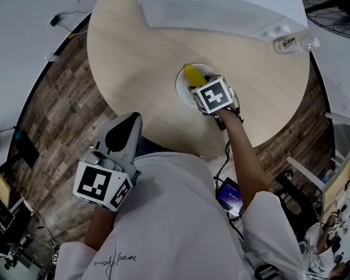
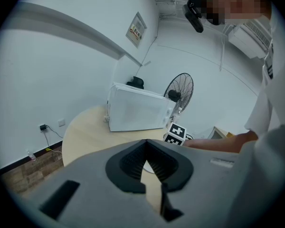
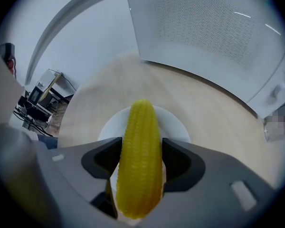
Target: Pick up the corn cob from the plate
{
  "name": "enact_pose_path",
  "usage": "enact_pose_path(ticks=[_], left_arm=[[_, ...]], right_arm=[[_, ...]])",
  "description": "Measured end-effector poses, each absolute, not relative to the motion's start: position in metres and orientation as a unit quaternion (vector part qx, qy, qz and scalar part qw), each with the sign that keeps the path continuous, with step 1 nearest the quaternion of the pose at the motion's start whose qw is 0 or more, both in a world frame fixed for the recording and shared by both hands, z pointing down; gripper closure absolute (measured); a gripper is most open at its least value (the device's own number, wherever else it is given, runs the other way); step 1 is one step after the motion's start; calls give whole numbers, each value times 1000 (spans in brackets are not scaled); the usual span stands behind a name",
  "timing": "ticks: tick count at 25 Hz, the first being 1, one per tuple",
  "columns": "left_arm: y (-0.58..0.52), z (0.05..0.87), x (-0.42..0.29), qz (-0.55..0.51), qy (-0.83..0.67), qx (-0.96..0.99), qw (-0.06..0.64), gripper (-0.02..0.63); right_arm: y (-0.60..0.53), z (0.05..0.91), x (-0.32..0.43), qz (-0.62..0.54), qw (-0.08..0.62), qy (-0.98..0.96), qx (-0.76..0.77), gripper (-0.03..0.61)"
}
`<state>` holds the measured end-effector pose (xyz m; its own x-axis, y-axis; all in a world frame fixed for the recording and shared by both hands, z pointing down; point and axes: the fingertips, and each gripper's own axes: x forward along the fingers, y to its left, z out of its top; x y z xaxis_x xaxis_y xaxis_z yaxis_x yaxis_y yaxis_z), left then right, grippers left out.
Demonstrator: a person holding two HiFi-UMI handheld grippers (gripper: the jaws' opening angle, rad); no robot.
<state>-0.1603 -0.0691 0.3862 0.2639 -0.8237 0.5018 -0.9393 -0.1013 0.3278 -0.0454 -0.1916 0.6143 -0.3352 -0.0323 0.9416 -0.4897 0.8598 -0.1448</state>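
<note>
On the pale round wooden table (image 1: 140, 63), near its middle:

- Right gripper (image 3: 141, 148): grey, two-jawed, hand-held and pointed steeply down. Its jaws are spread wide, one on each side of the cob. No pinch on the cob is seen, and whether a pad brushes it cannot be told. A black-and-white marker cube (image 1: 214, 95) is carried on its back.
- Yellow ribbed corn cob (image 3: 141, 122): lying on the plate, lengthwise between the right jaws. Its tapered end is directed away from the gripper, toward the white appliance.
- White round plate (image 3: 173, 122): set flat on the table under the cob and the jaw tips.
- White box-shaped appliance (image 1: 221, 4): placed at the far side of the table, well apart from the plate.
- Clear plastic bottle (image 1: 294, 44): laid on its side at the table's far right edge, just beside the appliance.
- Black floor fan (image 1: 335, 4): positioned off the table, beyond the bottle.
- Left gripper (image 2: 146, 148): grey, held back at the table's near edge, close to the person's body. Its jaws are pressed together with nothing between them.
- Dark wood-plank floor (image 1: 64, 104): seen around the table.
</note>
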Motion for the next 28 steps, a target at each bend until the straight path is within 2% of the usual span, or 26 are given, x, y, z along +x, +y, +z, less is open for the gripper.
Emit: enact_pose_path(ticks=[28], left_arm=[[-68, 378, -164, 75, -607, 737, 288, 617]], right_arm=[[-193, 610, -38, 199, 563, -783, 174, 308]])
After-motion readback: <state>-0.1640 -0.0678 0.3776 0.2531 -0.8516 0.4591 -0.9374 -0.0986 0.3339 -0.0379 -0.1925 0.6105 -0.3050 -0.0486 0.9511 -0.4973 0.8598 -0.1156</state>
